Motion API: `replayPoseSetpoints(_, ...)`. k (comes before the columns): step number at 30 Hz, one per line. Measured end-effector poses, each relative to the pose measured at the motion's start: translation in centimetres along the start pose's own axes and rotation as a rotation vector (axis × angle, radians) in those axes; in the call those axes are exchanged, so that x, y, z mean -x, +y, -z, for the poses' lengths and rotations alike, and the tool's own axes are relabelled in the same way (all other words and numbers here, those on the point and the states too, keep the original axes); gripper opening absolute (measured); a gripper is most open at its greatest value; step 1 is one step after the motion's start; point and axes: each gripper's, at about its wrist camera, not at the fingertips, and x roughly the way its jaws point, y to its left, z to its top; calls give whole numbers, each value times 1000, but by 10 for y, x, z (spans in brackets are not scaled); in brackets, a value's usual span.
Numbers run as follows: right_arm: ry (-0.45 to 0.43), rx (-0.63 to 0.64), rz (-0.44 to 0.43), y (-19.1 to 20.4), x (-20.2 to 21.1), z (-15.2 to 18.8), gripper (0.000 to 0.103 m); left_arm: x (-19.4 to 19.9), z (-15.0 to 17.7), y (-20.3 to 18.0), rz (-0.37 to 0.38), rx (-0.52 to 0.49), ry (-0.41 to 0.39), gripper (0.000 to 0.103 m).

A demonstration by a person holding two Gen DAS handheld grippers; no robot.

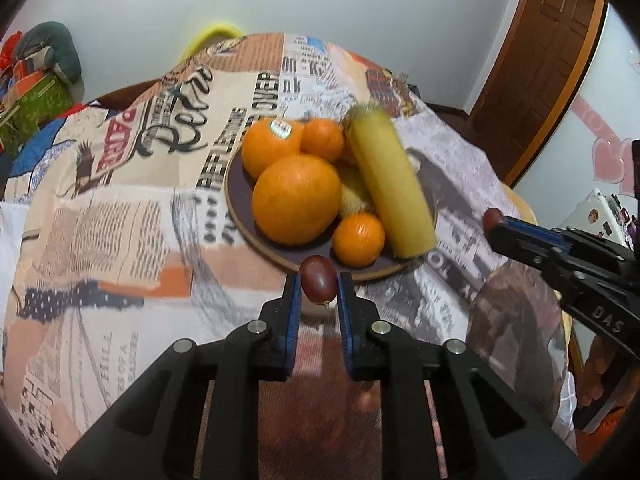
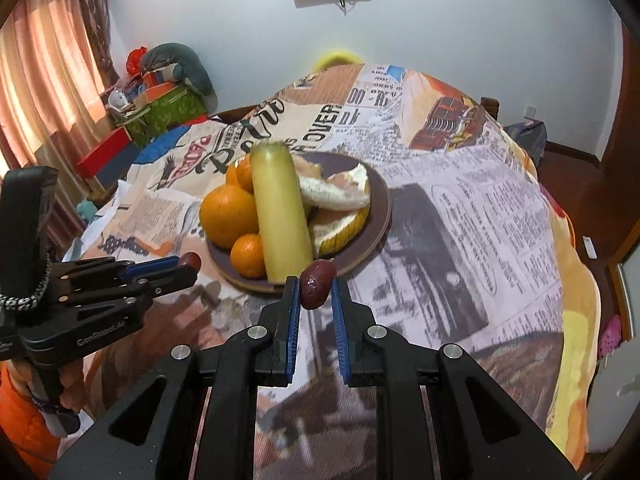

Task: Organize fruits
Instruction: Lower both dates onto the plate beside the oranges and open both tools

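Note:
A dark plate (image 1: 236, 200) (image 2: 378, 216) on the newsprint tablecloth holds several oranges (image 1: 296, 198) (image 2: 228, 210), a long yellow-green fruit (image 1: 390, 184) (image 2: 282, 216) and pomelo peel pieces (image 2: 340, 194). My left gripper (image 1: 318, 286) is shut on a dark red grape (image 1: 318, 284) just in front of the plate's near rim; it shows at the left of the right wrist view (image 2: 188, 266). My right gripper (image 2: 316, 288) is shut on another dark red grape (image 2: 316, 284) at the plate's near edge; it shows at the right of the left wrist view (image 1: 494, 222).
The round table is covered by the printed cloth (image 1: 120, 220) (image 2: 480, 220). Boxes and bags are piled against the wall at far left (image 2: 156, 96). A wooden door (image 1: 552, 52) stands at far right. A yellow chair back (image 2: 336, 58) rises behind the table.

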Motion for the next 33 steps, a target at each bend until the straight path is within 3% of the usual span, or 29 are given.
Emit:
replayPoseSetpoints(8, -16, -6, 4, -9, -15, -16, 15, -14, -15, -4, -2, -9, -9, 18)
replayPoseSetpoints(22, 55, -30, -16, -21, -55, -16, 15, -32, -16, -1, 0, -5, 19, 18)
replayPoseSetpoints(24, 63, -32, -15, -21, -56, -15, 17, -33, -16, 0, 3, -2, 19, 18)
replayPoseSetpoints(27, 62, -43, -16, -23, -56, -15, 29, -32, -16, 1, 7, 0, 24, 18)
replayPoseSetpoints(33, 18, -54, -8, -25, -36, -21, 30, -15, -17, 0, 2, -1, -2, 18)
